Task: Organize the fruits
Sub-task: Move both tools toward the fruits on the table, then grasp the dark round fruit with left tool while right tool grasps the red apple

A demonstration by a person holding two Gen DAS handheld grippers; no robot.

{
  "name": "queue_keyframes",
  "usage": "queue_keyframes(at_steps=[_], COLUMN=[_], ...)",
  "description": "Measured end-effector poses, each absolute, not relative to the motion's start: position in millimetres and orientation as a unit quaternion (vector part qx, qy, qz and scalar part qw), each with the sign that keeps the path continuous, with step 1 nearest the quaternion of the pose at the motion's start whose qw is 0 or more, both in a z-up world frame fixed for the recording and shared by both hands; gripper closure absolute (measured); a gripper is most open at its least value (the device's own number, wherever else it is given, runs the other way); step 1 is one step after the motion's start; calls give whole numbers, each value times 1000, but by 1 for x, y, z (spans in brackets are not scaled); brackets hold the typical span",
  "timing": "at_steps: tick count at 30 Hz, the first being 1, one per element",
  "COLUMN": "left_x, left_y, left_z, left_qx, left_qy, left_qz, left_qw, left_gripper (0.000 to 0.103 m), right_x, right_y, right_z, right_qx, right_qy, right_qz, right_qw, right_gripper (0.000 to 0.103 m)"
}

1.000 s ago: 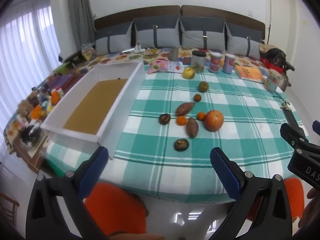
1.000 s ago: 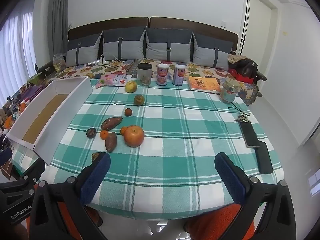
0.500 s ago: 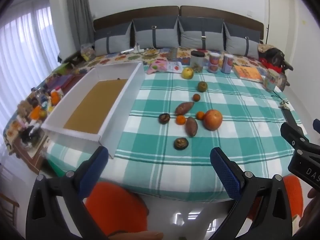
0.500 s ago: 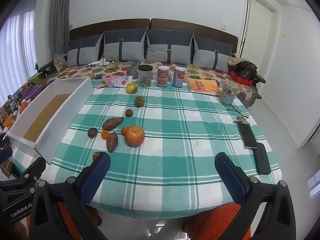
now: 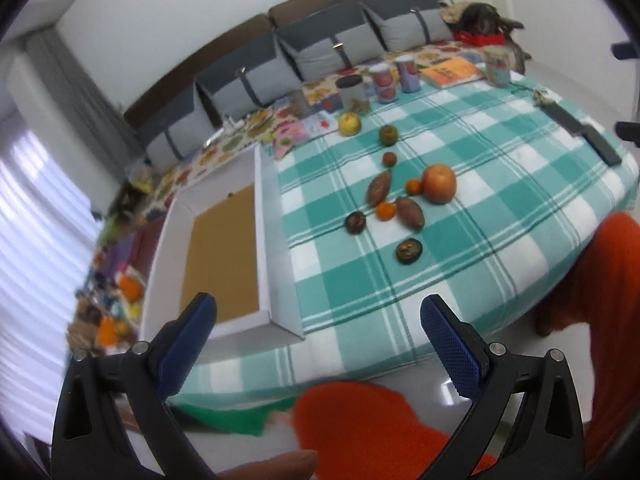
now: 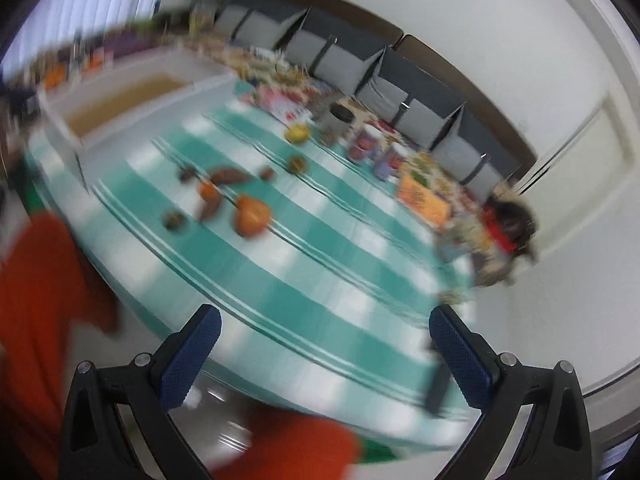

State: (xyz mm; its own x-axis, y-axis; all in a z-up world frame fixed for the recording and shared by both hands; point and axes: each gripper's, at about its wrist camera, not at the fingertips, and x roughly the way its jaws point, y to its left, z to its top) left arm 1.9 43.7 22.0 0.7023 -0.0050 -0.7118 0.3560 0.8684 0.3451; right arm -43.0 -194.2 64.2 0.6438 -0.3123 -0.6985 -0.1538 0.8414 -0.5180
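Note:
Several fruits lie on the green checked tablecloth (image 5: pixel 500 208): a large orange (image 5: pixel 439 183), two sweet potatoes (image 5: pixel 410 213), small tangerines (image 5: pixel 385 211), dark round fruits (image 5: pixel 408 251), a green fruit (image 5: pixel 387 135) and a yellow apple (image 5: pixel 349 123). A white box with a brown bottom (image 5: pixel 224 248) lies left of them. My left gripper (image 5: pixel 316 334) is open and empty, off the table's near edge. My right gripper (image 6: pixel 320 344) is open and empty, also off the near edge. The right wrist view is blurred; the large orange (image 6: pixel 252 214) shows at its left.
Jars and cans (image 5: pixel 384 82), an orange book (image 5: pixel 452 71) and a cup (image 5: pixel 498 66) stand along the far edge. A phone and a dark case (image 5: pixel 584 132) lie at the right edge. Orange stools (image 5: pixel 360 428) stand under the near edge. A sofa with grey cushions (image 5: pixel 332 46) is behind.
Both grippers have tilted and swung: the left view now rolls to the left, the right view rolls to the right and is motion-blurred. The fruits have not moved.

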Motion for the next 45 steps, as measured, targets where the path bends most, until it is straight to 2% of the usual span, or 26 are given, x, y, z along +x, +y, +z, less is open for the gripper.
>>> queue_keyframes(at_steps=[2, 4, 8, 12, 18, 29, 34, 40, 45], left_x=[6, 13, 17, 13, 28, 54, 81, 93, 90], left_y=[47, 39, 19, 8, 5, 1, -3, 3, 11], left_z=[14, -12, -59, -76, -94, -135, -174, -202, -204], left_qx=[173, 103, 42, 58, 48, 41, 62, 67, 50], left_qy=[372, 382, 417, 425, 440, 453, 472, 498, 493], left_qz=[-95, -88, -61, -71, -71, -78, -74, -69, -86], left_qw=[907, 914, 906, 901, 894, 887, 876, 862, 865], left_gripper=[1, 1, 1, 1, 1, 1, 1, 0, 0], right_x=[-43, -42, -35, -39, -25, 3, 48, 74, 88], right_y=[-202, -208, -211, -204, -197, -193, -185, -187, -197], right_z=[73, 72, 9, -50, -60, -90, -126, -167, -187], right_qx=[-262, -187, -46, 44, 29, 26, -2, 23, 32], right_qy=[401, 367, 326, 326, 316, 347, 400, 441, 464], right_qz=[-44, -31, -43, -79, -86, -68, -53, -55, -64], right_qw=[877, 911, 943, 941, 944, 935, 915, 895, 883], right_gripper=[0, 0, 0, 0, 0, 0, 0, 0, 0])
